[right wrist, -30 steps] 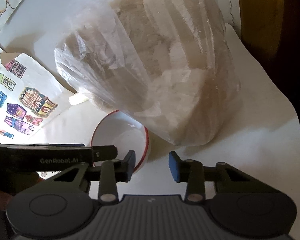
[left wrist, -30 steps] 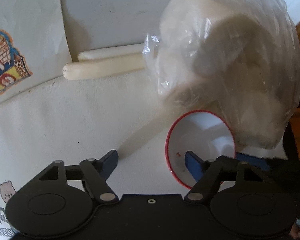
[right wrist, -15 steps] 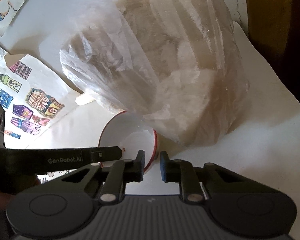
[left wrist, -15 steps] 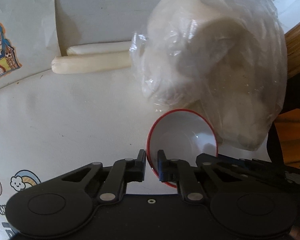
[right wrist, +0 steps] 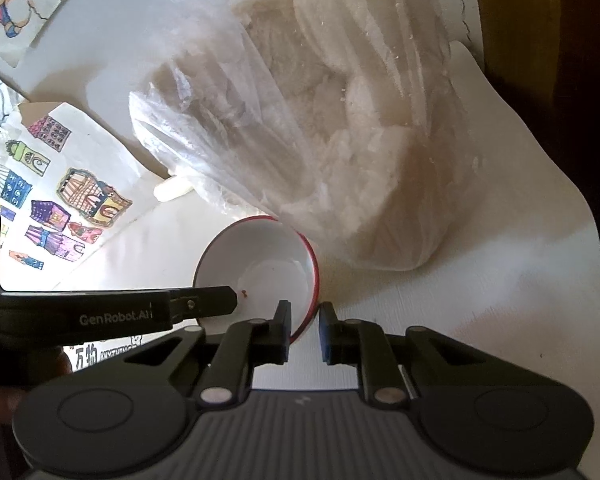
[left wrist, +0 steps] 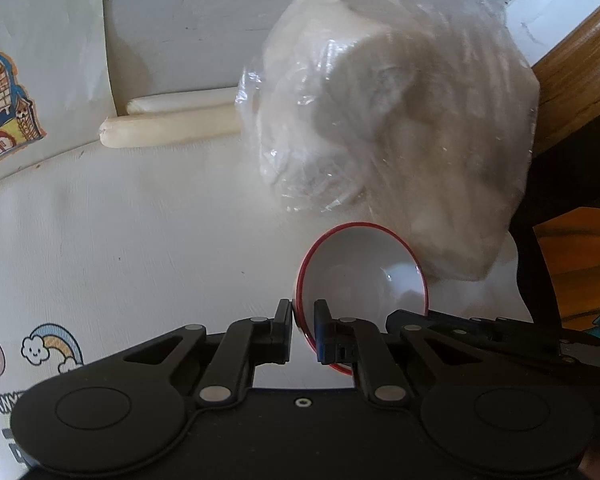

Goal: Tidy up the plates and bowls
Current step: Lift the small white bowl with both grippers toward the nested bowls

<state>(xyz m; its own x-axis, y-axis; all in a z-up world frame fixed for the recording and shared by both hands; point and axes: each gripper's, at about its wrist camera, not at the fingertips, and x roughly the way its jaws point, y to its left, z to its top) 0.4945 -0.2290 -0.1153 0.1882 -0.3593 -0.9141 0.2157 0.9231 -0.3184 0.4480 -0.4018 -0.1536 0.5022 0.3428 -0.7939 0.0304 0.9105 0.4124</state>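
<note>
Gripping white red-rimmed bowl [left wrist: 364, 276] rim: left tongs [left wrist: 303, 330] and right tongs [right wrist: 304, 330], both pinched narrow.

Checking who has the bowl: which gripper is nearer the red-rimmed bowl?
Neither clearly: both are at its rim. The left gripper pinches one side of the red-rimmed bowl; the right gripper straddles the opposite side of the rim with narrow jaws.

Bowl [left wrist: 364, 276]: on the worktop [left wrist: 140, 240], touching the bag [left wrist: 392, 140] behind it.
Rolls [left wrist: 168, 130]: left of the bag, against the wall.
Left tool [left wrist: 303, 330]: astride the bowl's left rim.
Right tool [right wrist: 304, 330]: astride its right rim.
</note>
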